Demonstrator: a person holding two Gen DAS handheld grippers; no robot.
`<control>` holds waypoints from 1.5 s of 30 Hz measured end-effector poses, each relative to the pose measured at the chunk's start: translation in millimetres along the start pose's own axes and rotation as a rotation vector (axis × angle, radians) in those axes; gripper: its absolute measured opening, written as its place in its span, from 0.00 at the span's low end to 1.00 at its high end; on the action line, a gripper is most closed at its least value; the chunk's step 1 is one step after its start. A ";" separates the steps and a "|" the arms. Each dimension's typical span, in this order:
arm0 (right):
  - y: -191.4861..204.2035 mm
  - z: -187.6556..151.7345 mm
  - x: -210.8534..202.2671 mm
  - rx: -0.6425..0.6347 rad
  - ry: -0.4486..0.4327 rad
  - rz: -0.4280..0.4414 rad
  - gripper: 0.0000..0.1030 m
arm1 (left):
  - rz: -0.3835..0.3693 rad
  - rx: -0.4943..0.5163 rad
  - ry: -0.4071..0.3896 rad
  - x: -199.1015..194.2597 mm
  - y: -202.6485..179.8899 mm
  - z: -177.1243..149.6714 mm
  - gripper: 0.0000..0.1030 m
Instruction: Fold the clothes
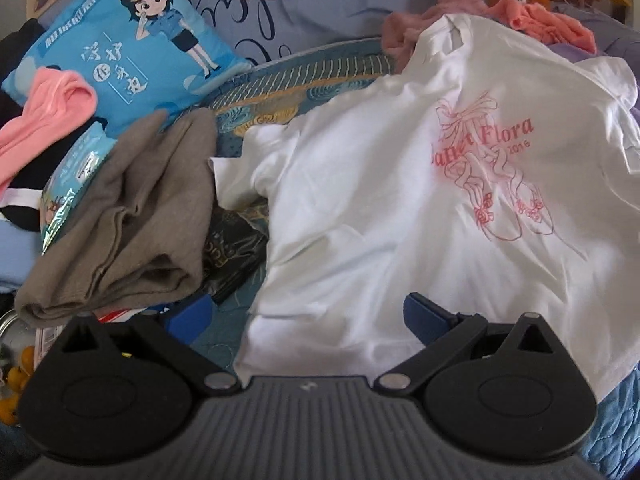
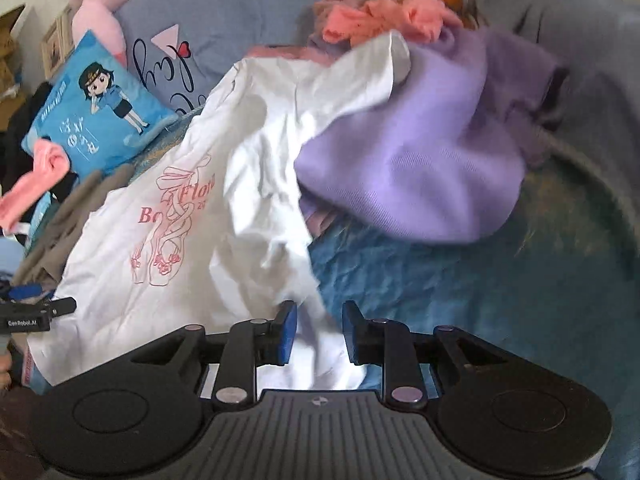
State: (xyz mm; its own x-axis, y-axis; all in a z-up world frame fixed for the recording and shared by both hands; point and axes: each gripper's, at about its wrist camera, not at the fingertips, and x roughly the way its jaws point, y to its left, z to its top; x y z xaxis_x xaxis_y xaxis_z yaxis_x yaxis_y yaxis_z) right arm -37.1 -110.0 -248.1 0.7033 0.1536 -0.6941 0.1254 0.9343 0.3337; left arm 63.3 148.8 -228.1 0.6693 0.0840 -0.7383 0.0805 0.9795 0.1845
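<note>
A white T-shirt (image 1: 400, 208) with a pink ballet-shoe print lies spread and wrinkled on the bed. My left gripper (image 1: 308, 312) hangs open over its lower left hem, with both blue pads wide apart and cloth beneath them. In the right wrist view the same T-shirt (image 2: 192, 240) runs down to my right gripper (image 2: 319, 332). Its blue pads stand a narrow gap apart, and the shirt's lower right corner lies in that gap without being pinched. The shirt's far sleeve rests on a purple garment (image 2: 420, 176).
A grey-brown folded garment (image 1: 132, 220) lies left of the shirt, with a blue cartoon pillow (image 1: 132, 48) and a pink cloth (image 1: 52, 108) behind it. Pink clothes and an orange plush toy (image 2: 404, 4) sit at the head. The blue quilt (image 2: 480, 280) lies at the right.
</note>
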 end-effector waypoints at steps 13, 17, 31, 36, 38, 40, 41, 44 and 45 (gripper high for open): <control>3.4 4.3 -95.5 0.040 -0.136 -0.041 0.01 | 0.004 -0.058 0.023 1.1 11.7 -1.0 1.00; -14.9 -15.0 -67.5 0.098 0.018 -0.206 0.01 | 0.015 -0.078 0.040 3.2 14.9 -2.2 1.00; 72.7 23.9 -71.7 -0.346 -0.187 -0.400 0.22 | 0.195 -0.234 0.140 -3.9 61.0 -9.5 1.00; 165.0 49.0 -21.8 -0.663 -0.210 -0.138 0.23 | 0.178 -0.272 0.244 -5.1 85.7 -21.1 1.00; 203.7 53.2 4.3 -0.773 -0.227 -0.031 0.25 | 0.161 -0.286 0.229 -11.9 92.6 -22.5 1.00; 241.1 51.1 36.9 -0.866 -0.220 0.045 0.26 | 0.158 -0.302 0.212 -18.3 99.1 -24.6 1.00; 258.0 48.1 54.6 -0.921 -0.212 0.067 0.25 | 0.156 -0.321 0.209 -19.9 103.7 -26.2 1.00; 300.1 33.0 100.7 -1.121 -0.196 0.090 0.24 | 0.166 -0.382 0.209 -21.0 116.7 -30.0 1.00; 312.1 26.2 115.4 -1.204 -0.195 0.087 0.24 | 0.173 -0.397 0.209 -20.8 119.9 -30.5 1.00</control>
State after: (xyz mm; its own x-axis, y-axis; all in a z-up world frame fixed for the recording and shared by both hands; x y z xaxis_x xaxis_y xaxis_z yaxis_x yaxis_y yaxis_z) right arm 101.5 190.9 -207.3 0.7835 0.2760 -0.5567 -0.5819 0.6402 -0.5016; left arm 36.5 270.1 -210.4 0.4819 0.2468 -0.8408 -0.3342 0.9387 0.0840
